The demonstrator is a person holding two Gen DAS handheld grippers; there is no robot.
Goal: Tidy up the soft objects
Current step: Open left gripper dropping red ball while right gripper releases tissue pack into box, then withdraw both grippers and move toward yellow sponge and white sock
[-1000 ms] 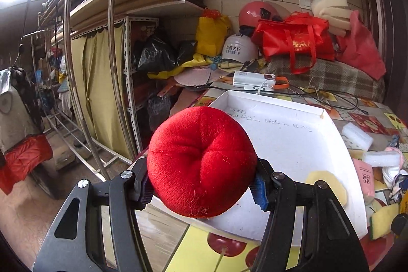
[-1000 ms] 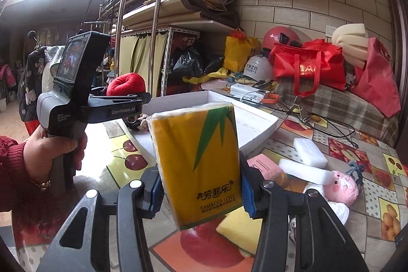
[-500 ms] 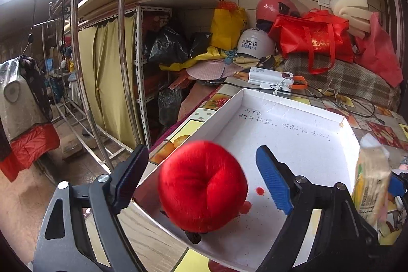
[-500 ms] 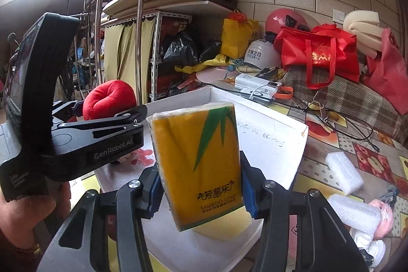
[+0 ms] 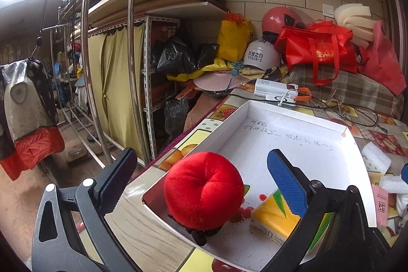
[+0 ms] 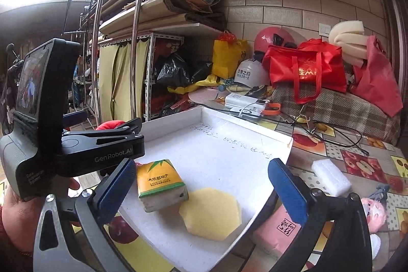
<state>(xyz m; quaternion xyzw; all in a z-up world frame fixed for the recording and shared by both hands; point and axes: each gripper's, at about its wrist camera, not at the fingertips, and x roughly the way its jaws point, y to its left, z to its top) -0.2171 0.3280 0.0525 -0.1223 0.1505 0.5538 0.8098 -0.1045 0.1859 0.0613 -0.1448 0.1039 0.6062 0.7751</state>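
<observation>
Red plush ball (image 5: 204, 189) and tissue pack (image 6: 159, 184) are lying in the white tray (image 6: 255, 144), each between widening, empty jaws, untouched.

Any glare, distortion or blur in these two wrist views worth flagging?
Left wrist: blown-out glare top left, strong fisheye bending of the rack poles, dark vignette corners; red plush sharp. Right wrist: same top-left glare and curvature; tissue pack and white tray sharp.
</observation>
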